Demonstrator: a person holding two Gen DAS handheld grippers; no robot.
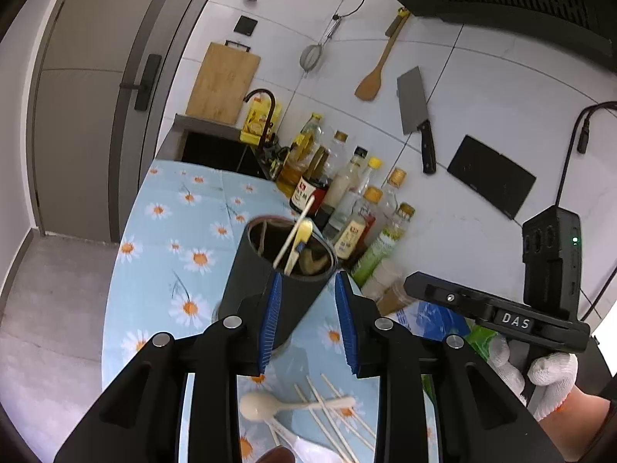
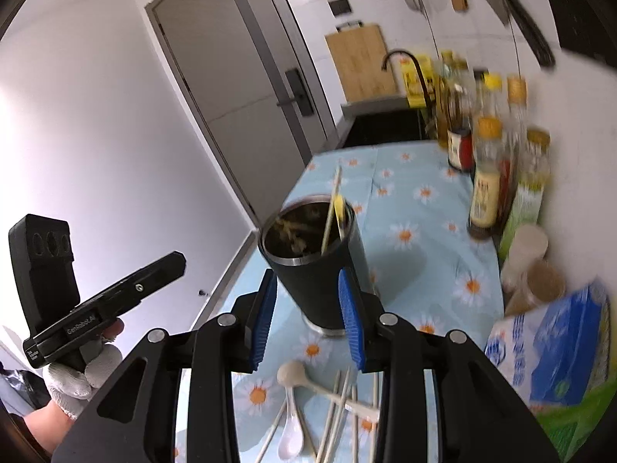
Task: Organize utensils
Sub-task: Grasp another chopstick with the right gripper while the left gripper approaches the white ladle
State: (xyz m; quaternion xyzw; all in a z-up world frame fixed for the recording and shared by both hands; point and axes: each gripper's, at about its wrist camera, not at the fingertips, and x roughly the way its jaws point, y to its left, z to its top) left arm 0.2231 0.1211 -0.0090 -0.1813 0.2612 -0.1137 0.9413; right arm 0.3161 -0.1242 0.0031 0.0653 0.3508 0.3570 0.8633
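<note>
A dark cylindrical utensil cup (image 1: 270,277) stands on the daisy tablecloth and holds a chopstick (image 1: 295,229) and a yellow-handled utensil (image 1: 300,239). It also shows in the right wrist view (image 2: 320,266). My left gripper (image 1: 308,324) is open with the cup just ahead of its blue pads, nothing held. My right gripper (image 2: 308,320) is open and empty, close in front of the cup. Beige spoons (image 1: 258,405) (image 2: 293,374), a white spoon (image 2: 291,434) and several chopsticks (image 1: 339,420) (image 2: 339,413) lie loose on the cloth below the grippers.
Several sauce and oil bottles (image 1: 347,200) (image 2: 486,177) line the wall on the right. A blue-white carton (image 2: 555,347) and lidded jars (image 2: 528,266) stand at the near right. A sink with a faucet (image 1: 266,115) lies behind. A cleaver (image 1: 416,115) hangs on the wall.
</note>
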